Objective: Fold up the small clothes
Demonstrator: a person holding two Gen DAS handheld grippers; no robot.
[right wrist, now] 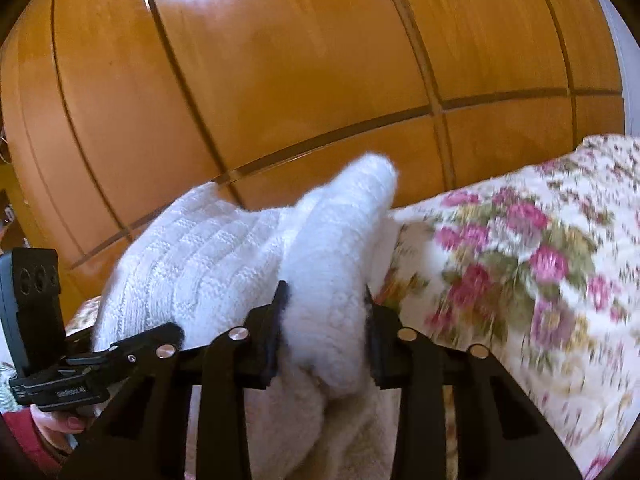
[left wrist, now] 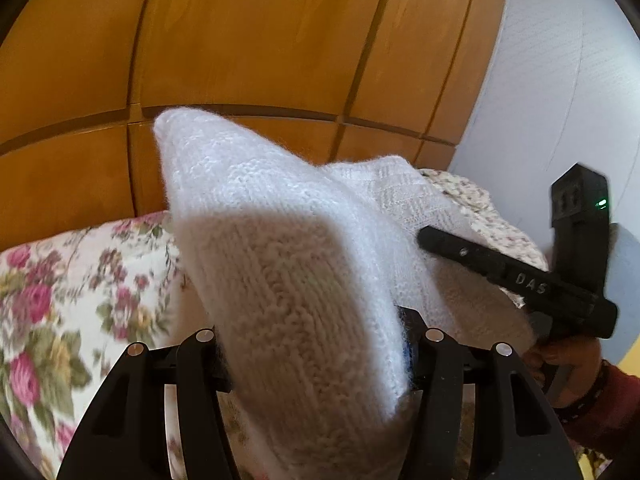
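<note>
Left claw [left wrist: 316, 344] is clamped on a fold of the white knit [left wrist: 280, 240] – fabric bunches up between its fingers and sticks up in a point. Same knit stretches across to the right claw [right wrist: 324, 320], which is also pinching a wad of it tight. So the thing hangs lifted between the two, above the floral bedspread [right wrist: 520, 264] – not lying flat. Behind it all there's a wooden wardrobe [left wrist: 248, 40], and a white wall [left wrist: 560, 80] off to the right.
</note>
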